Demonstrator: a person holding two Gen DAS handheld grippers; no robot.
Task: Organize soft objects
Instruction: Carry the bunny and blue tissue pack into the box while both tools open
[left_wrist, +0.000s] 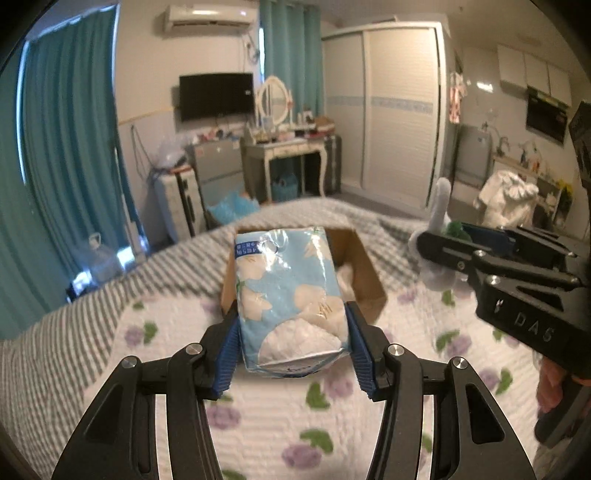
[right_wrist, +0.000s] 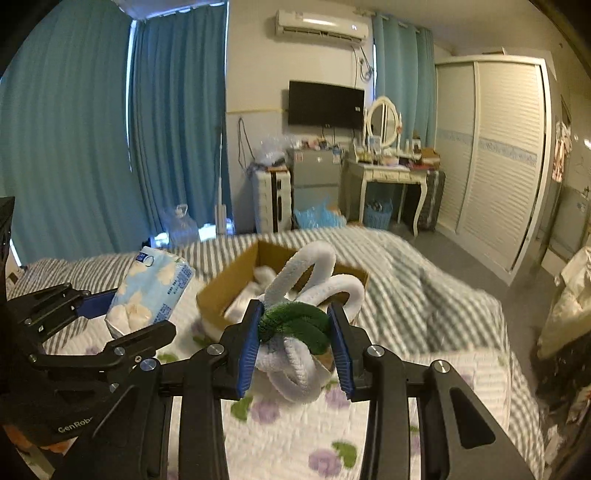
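Cardboard box (left_wrist: 364, 271) interior mostly hidden, apparently white fabric. Left gripper (left_wrist: 291, 349) clamps tissue pack (left_wrist: 288, 295); right gripper (right_wrist: 295, 347) clamps plush toy (right_wrist: 295, 332).

A bedroom in soft daylight. Long teal curtains (right_wrist: 110, 129) cover the window wall on the left, with a second teal pair (left_wrist: 290, 48) beside the white wall-mounted air conditioner (right_wrist: 322, 24). Below it hangs a black flat television (right_wrist: 325, 104). A cream dressing table with an oval mirror (right_wrist: 384, 155) stands next to a small grey fridge (right_wrist: 314, 175). A tall white louvred sliding wardrobe (right_wrist: 495, 155) fills the right wall. The bed carries a grey-and-white striped blanket (right_wrist: 424, 280) over a white quilt with purple flowers (left_wrist: 280, 424).
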